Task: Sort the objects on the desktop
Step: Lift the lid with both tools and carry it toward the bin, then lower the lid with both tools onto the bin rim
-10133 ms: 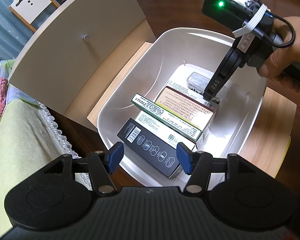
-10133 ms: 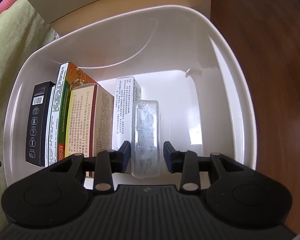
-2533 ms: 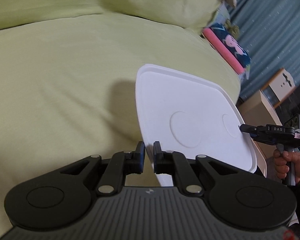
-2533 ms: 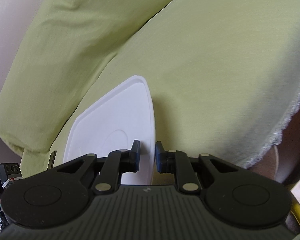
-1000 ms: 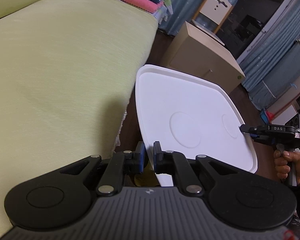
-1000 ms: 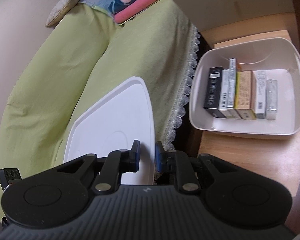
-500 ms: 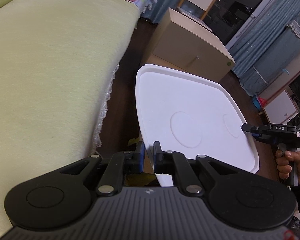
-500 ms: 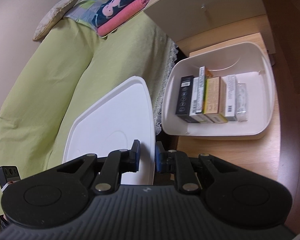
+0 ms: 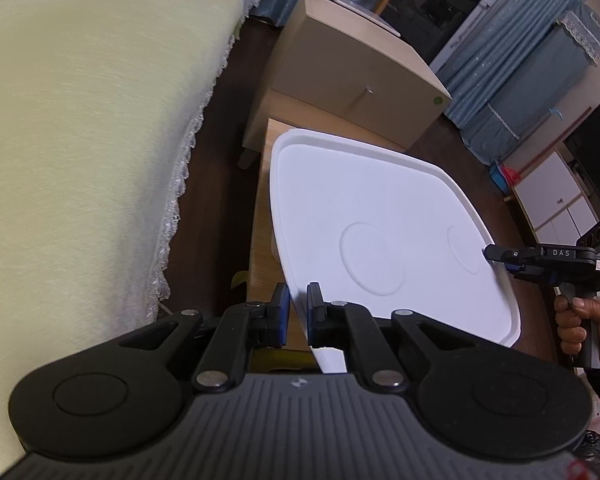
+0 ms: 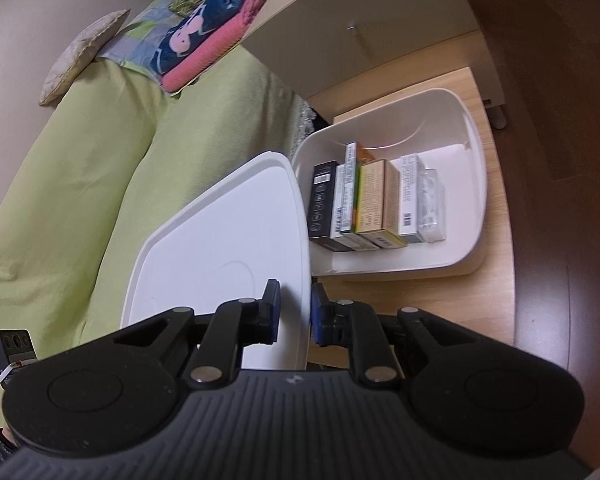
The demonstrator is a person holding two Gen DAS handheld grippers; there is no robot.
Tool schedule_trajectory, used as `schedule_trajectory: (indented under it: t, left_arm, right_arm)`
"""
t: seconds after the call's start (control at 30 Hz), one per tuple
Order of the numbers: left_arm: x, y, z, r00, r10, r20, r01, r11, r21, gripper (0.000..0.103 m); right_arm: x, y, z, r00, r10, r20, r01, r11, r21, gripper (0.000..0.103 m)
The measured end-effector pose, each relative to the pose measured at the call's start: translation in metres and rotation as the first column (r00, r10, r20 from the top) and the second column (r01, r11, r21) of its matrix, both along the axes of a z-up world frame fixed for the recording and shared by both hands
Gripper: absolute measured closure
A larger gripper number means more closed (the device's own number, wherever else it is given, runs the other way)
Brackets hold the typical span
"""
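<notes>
My left claw (image 9: pixel 294 312) is pinched tight on the near edge of the white lid (image 9: pixel 380 232), blue pads (image 9: pixel 282 308) pressed to either side of the rim; my right claw (image 10: pixel 294 314) grips the opposite edge of the same lid (image 10: pixel 220 248), narrow, rim caught between its fingers; from the left view I can see the right claw (image 9: pixel 496 254) biting the far rim, my hand (image 9: pixel 584 330) wrapped round its handle. The lid hangs in the air between the two claws, top face towards the left camera, two shallow round dimples showing on it; it sits beside the white bin (image 10: pixel 474 184) from the right view, its corner just overlapping the bin's near-left wall, not seated on it. The bin rests on the pale wooden tabletop (image 10: pixel 496 280), open; inside, a row of boxes stands on edge, packed side by side: a black box (image 10: pixel 320 200), a white one, a green-edged one, a tan box (image 10: pixel 374 200), a white box (image 10: pixel 410 196), and a clear blister pack (image 10: pixel 432 204) at the right end. A green-covered bed (image 9: pixel 80 140) lies to the left; a beige cabinet (image 9: pixel 352 64) stands behind the tabletop.
</notes>
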State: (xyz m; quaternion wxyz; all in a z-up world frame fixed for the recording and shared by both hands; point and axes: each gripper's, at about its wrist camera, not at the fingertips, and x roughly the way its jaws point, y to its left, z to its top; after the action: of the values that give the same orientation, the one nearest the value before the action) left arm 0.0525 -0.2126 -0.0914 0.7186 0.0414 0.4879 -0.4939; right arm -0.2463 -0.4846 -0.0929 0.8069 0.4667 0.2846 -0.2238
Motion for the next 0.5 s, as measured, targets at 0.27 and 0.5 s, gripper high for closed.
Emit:
schedule_trajectory:
  t: [0.27, 0.5]
  left_arm:
    - [-0.003, -0.024, -0.011, 0.998, -0.057, -0.014, 0.058, 0.998, 0.019, 0.097]
    - [-0.005, -0.043, -0.021, 0.994, -0.1, -0.033, 0.101, 0.994, 0.036, 0.097]
  right_arm:
    - [-0.02, -0.007, -0.006, 0.998, -0.05, -0.031, 0.051, 0.999, 0.008, 0.088]
    - [-0.037, -0.01, -0.012, 0.994, -0.093, -0.064, 0.093, 0.996, 0.01, 0.088]
